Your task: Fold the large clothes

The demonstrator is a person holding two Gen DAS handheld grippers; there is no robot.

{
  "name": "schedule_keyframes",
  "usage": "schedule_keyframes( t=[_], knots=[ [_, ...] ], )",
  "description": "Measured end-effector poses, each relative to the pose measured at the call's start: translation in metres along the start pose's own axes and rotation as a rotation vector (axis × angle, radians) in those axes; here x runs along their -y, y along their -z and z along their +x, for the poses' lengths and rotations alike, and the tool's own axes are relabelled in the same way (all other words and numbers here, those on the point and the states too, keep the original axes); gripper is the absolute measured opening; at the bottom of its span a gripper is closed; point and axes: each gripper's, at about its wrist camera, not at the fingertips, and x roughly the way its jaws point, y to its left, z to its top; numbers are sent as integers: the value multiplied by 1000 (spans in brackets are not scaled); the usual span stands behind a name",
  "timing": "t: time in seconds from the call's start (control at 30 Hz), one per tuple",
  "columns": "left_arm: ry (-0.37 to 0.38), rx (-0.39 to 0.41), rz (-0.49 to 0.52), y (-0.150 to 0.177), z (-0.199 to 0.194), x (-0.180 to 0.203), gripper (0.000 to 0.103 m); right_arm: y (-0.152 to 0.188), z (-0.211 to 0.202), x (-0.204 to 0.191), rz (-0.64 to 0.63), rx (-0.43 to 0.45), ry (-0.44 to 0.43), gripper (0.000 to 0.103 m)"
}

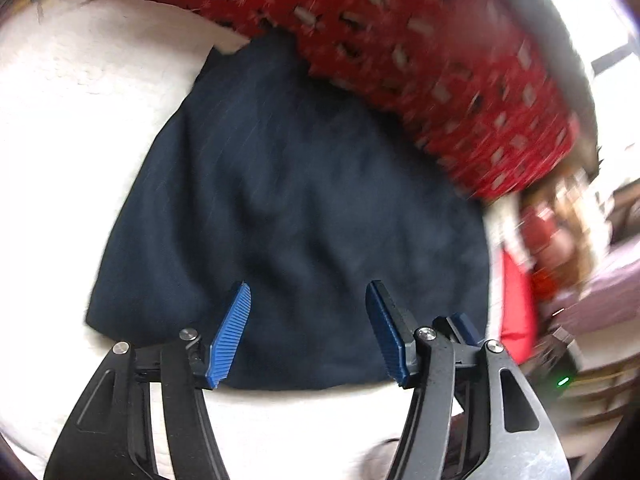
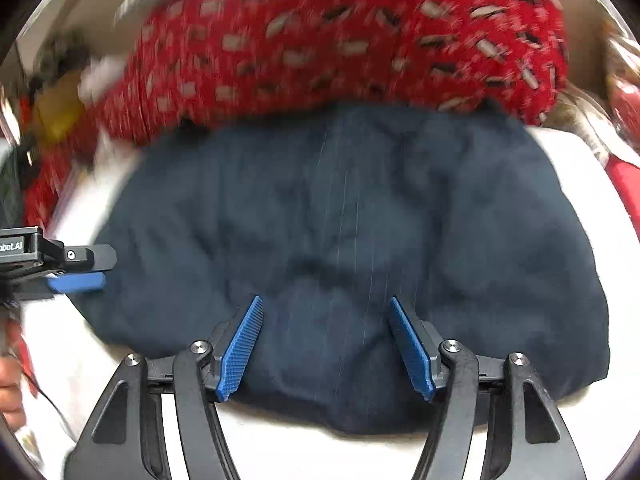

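Note:
A dark navy garment lies folded into a rounded wad on a white bed cover; it also shows in the right wrist view. My left gripper is open and empty, its blue pads just above the garment's near edge. My right gripper is open and empty over the garment's near edge. The left gripper's fingers show at the garment's left side in the right wrist view.
A red patterned pillow or blanket lies against the garment's far edge, also in the right wrist view. A red item and blurred clutter sit at the right. A device with a green light is near right.

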Motion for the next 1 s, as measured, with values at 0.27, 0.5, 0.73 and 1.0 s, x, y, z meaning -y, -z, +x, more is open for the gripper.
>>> schedule_keyframes(
  t=[0.27, 0.5, 0.73, 1.0],
  knots=[
    [-103, -80, 82, 5, 52, 7, 59, -28, -24, 80, 289, 148, 159, 67],
    [35, -61, 68, -16, 17, -2, 59, -32, -18, 87, 120, 53, 236, 67],
    [75, 36, -158, -73, -19, -80, 59, -30, -28, 67, 193, 119, 58, 69],
    [164, -13, -326, -82, 8, -136, 59, -50, 1, 21, 106, 114, 20, 69]
  ],
)
